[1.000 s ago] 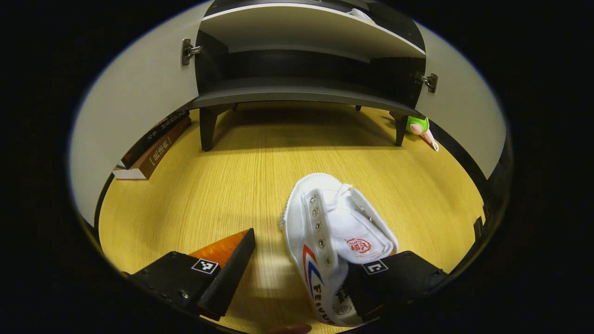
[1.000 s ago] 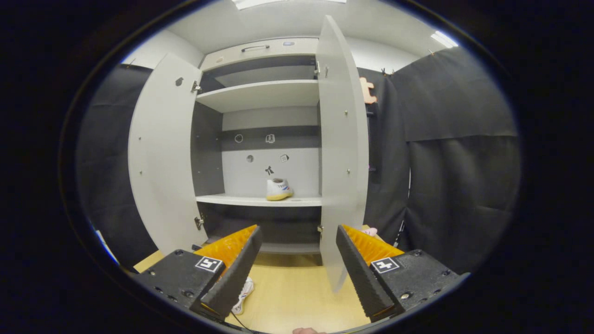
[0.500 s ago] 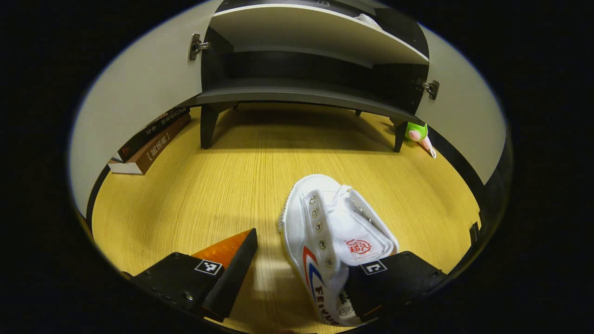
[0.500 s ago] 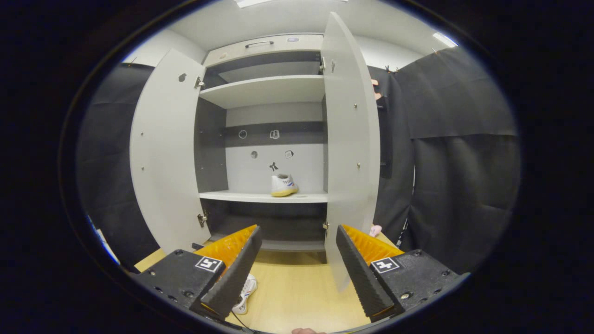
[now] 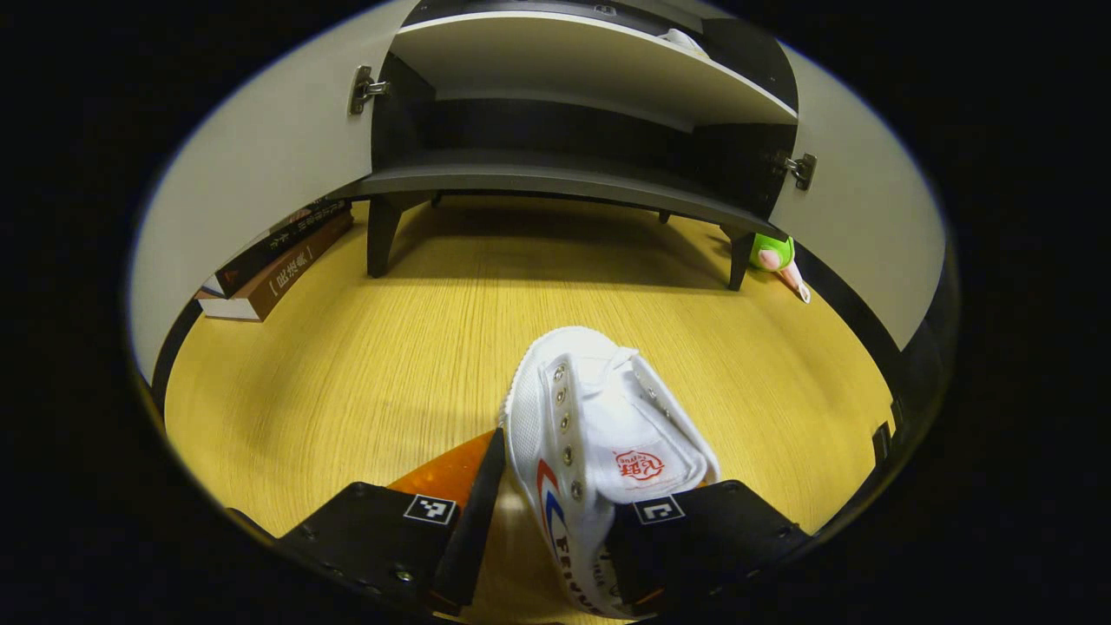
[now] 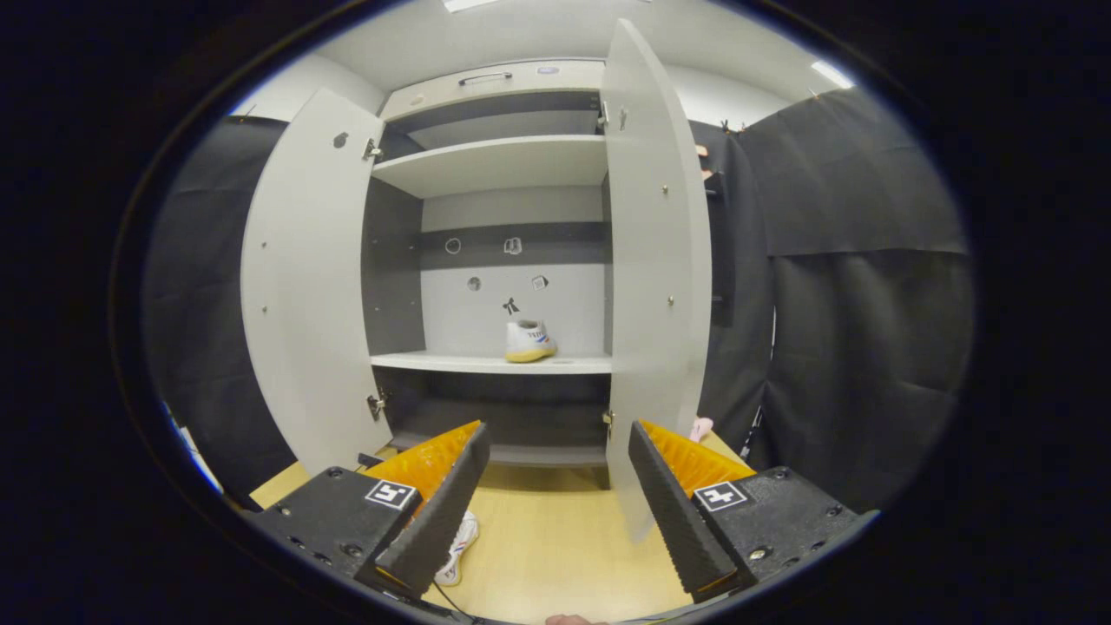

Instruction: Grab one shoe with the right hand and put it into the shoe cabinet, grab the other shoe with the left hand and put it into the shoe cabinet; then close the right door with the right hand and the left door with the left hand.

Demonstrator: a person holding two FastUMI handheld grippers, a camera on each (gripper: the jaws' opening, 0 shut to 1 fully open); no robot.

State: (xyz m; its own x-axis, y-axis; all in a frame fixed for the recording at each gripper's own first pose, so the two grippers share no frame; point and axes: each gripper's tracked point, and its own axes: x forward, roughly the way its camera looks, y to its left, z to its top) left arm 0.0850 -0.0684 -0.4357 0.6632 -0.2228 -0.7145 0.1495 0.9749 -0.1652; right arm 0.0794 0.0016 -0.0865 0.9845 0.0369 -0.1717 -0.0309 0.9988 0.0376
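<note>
Flanking: books far left, green toy far right
Sneaker: between left gripper fingers, narrowed, grip unclear
Right gripper: wide, empty

Left gripper fingers straddle the white shoe on the floor.

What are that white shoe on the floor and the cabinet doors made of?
The shoe looks like white canvas: woven cloth upper, metal eyelets, a ribbed, probably rubber, toe rim. The cabinet doors look like matte, pale laminated board, smooth and flat, with metal hinges; what lies under the surface I cannot tell.
</note>
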